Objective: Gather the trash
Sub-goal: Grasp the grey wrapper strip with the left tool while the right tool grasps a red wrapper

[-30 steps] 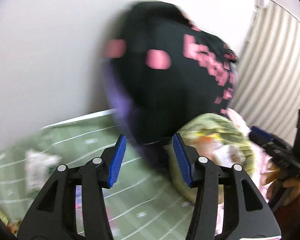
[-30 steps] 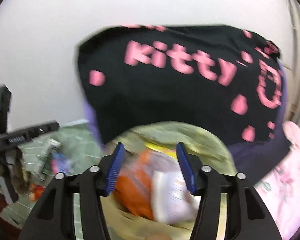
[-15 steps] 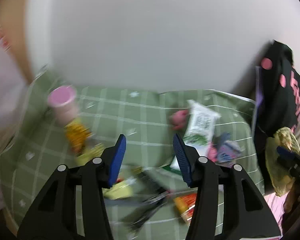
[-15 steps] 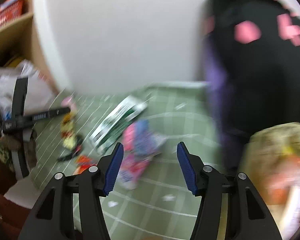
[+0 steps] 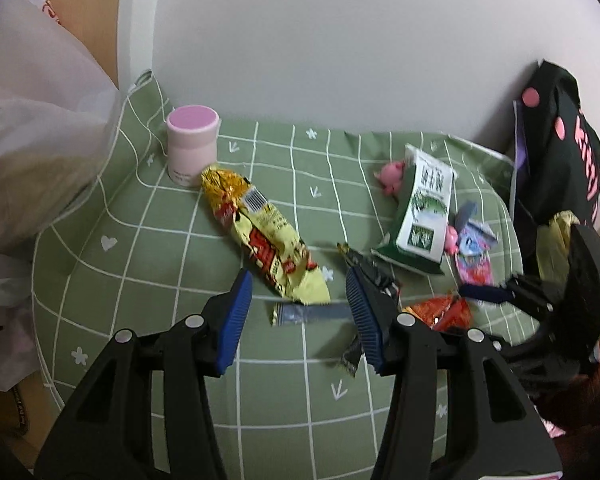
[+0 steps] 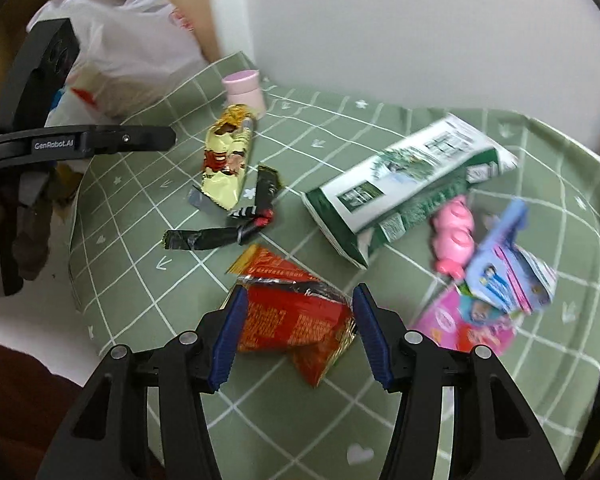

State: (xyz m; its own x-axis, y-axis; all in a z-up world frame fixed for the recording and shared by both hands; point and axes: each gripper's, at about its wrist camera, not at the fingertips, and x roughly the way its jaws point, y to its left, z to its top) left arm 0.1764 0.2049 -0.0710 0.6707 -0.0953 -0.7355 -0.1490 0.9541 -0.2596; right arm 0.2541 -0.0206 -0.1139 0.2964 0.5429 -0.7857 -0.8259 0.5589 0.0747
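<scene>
Several wrappers lie on a green checked tablecloth (image 5: 140, 248). My left gripper (image 5: 298, 320) is open just above a grey-blue strip wrapper (image 5: 312, 314) and the lower end of a yellow snack wrapper (image 5: 266, 236). My right gripper (image 6: 296, 332) is open with a red-orange wrapper (image 6: 292, 312) between its fingers, not clamped. A black wrapper (image 6: 220, 236) lies further left. A green and white packet (image 6: 404, 196) lies beyond, with pink and blue packaging (image 6: 496, 300) at right.
A pink-lidded jar (image 5: 192, 146) stands at the back left by the wall. A white plastic bag (image 5: 32, 100) bulges at the left. A black bag with pink lettering (image 5: 560, 152) and a yellow-green trash bag (image 5: 556, 244) are at the right. Pink toy pigs (image 6: 456, 240) lie among the packets.
Both grippers have swung left from the black bag and trash bag, then down close to the wrappers on the tablecloth. Both stay open and empty.
</scene>
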